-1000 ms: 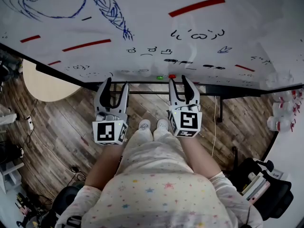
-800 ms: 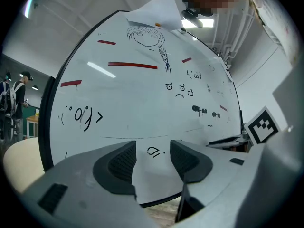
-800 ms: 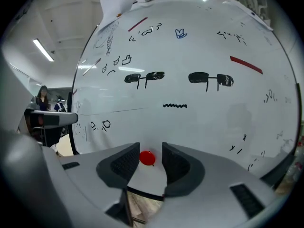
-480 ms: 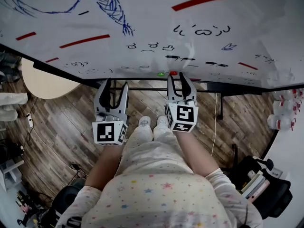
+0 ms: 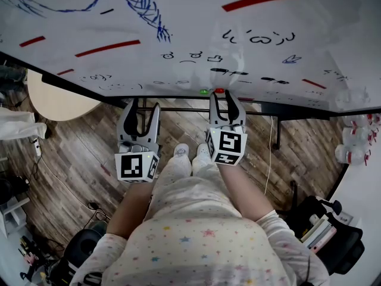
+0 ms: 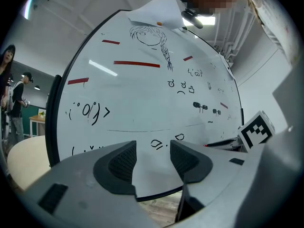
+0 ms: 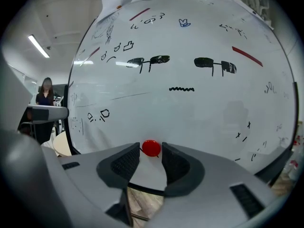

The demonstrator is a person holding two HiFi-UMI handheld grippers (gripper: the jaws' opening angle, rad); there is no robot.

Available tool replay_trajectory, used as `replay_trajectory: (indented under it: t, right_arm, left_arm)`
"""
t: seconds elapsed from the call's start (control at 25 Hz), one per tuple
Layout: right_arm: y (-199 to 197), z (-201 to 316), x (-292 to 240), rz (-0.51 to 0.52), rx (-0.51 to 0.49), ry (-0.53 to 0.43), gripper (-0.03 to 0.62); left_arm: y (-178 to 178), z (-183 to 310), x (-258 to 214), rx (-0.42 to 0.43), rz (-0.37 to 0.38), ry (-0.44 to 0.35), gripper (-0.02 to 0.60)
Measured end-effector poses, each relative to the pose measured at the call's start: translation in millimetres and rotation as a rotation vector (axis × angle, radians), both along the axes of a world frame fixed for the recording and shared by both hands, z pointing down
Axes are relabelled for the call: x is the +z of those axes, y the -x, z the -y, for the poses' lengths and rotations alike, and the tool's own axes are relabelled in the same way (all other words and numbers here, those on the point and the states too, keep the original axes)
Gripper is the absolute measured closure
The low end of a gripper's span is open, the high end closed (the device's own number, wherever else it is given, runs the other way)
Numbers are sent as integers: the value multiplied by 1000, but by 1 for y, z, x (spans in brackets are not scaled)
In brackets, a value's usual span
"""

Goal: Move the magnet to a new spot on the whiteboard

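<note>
Red magnet (image 7: 151, 147) sits between the right tool's (image 7: 151, 152) parted jaws.

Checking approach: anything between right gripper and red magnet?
No. In the right gripper view the red magnet sits at the open right gripper's tips; only bare whiteboard shows.

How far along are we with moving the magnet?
Done: the right gripper is lined up, its open jaws either side of the red magnet. In hand: the grab; not closed yet. Left: lift it off the whiteboard and place it elsewhere. The left gripper hangs open, empty.
</note>
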State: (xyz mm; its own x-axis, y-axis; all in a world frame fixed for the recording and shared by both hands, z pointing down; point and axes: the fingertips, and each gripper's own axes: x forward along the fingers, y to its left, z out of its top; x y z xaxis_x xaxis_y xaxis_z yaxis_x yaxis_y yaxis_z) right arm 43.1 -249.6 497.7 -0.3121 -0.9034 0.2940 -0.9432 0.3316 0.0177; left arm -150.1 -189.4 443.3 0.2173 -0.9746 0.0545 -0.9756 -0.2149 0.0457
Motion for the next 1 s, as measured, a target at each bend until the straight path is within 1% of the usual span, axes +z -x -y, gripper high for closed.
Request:
replay_trajectory:
  t: [0.28,0.48,1.0]
  right_arm:
    - [-2,2,1,-3,42,7,451]
    - [1,2,1,-6,53,3,470]
    - [0,2,1,-29,42,0,475]
  left_arm:
    - [-1,-1,1,3,1,2,377]
    - [2,-4,1,-2,3,2,377]
    - [5,-6,1,-12,-4,1,377]
